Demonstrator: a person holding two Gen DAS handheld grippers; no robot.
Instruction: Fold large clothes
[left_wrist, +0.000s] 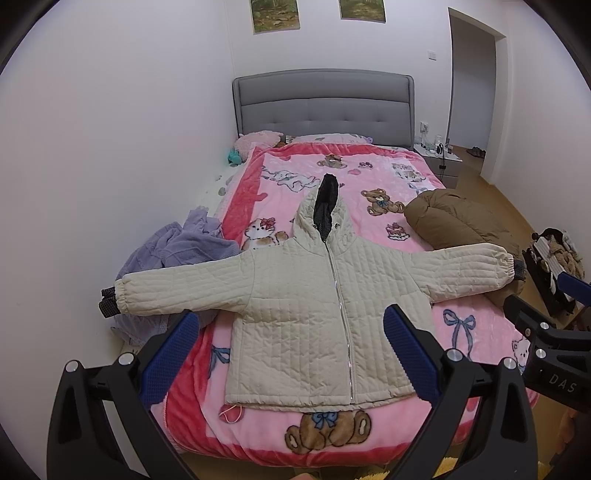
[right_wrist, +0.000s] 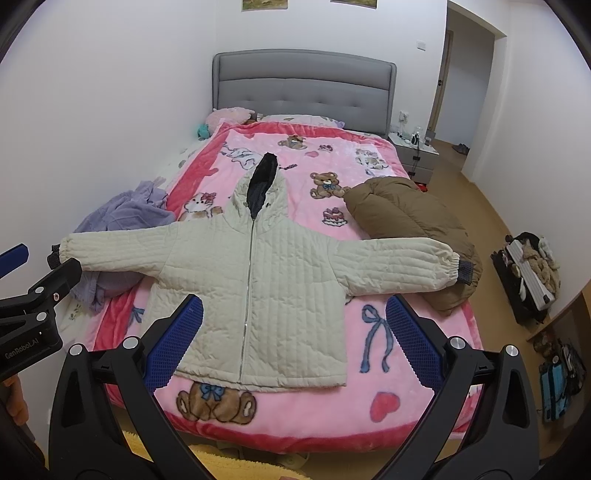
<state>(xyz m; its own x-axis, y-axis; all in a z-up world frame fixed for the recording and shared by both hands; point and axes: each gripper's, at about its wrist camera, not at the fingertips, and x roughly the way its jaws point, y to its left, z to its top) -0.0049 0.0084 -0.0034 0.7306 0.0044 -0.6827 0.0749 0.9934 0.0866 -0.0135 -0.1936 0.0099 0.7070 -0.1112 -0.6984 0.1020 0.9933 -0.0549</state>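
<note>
A cream quilted hooded jacket (left_wrist: 306, 295) lies flat and zipped on the bed, front up, both sleeves spread sideways, hood pointing to the headboard. It also shows in the right wrist view (right_wrist: 258, 280). My left gripper (left_wrist: 291, 325) is open and empty, held above the foot of the bed over the jacket's lower part. My right gripper (right_wrist: 295, 314) is open and empty, over the jacket's lower right side. Neither touches the jacket.
The pink cartoon blanket (left_wrist: 373, 177) covers the bed. A brown puffer coat (left_wrist: 458, 221) lies under the right sleeve, a purple garment (left_wrist: 177, 243) under the left sleeve. Grey headboard (left_wrist: 321, 107), nightstand (left_wrist: 439, 155), and a black bag with clothes (right_wrist: 528, 273) on the floor at right.
</note>
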